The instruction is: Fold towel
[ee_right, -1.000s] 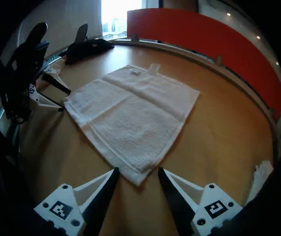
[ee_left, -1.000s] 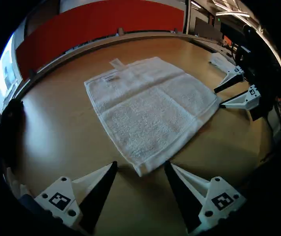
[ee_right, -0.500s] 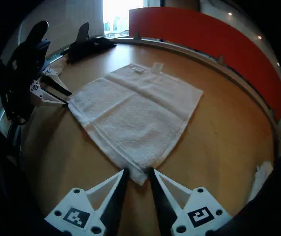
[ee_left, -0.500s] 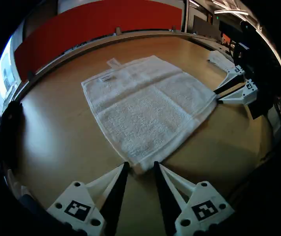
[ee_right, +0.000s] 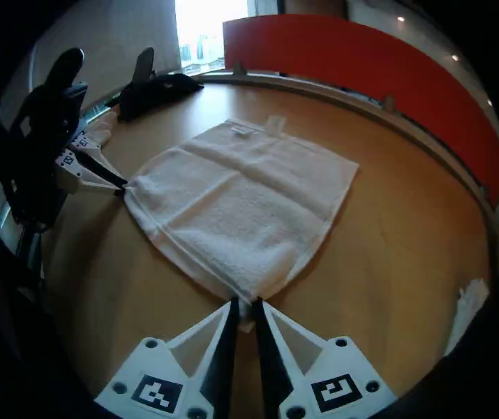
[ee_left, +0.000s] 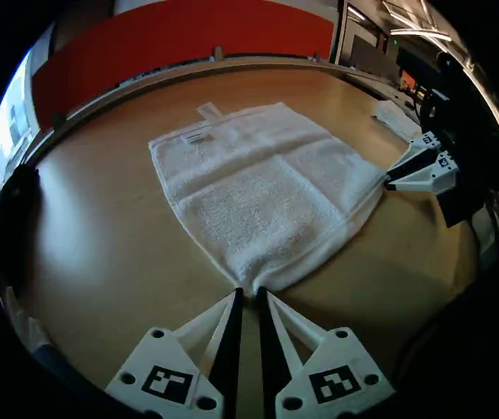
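On the light wooden surface [ee_left: 102, 230] a white square terry towel [ee_left: 270, 188] lies spread flat, with faint creases crossing its middle. Two of its corners are gripped. In the left gripper view, the left gripper [ee_left: 249, 295] has its jaws clenched on the nearest corner, the black fingers almost touching with a fold of cloth pinched between them. In the same view the right gripper [ee_left: 389, 183] meets the towel's right-hand corner, and its white fingers are drawn together to a point on the cloth. In the right gripper view that gripper's jaws are clamped on the corner nearest its camera, with a small tip of towel showing between the fingers. There the left gripper sits at the towel's left corner, squeezed onto it. Near the far corner a small white label [ee_left: 195, 137] lies on the towel, and a white loop tag [ee_left: 209, 112] pokes out from the edge. A long red panel [ee_left: 179, 35] runs behind the surface. A crumpled white cloth [ee_left: 396, 115] lies well apart from the towel, near the right gripper.
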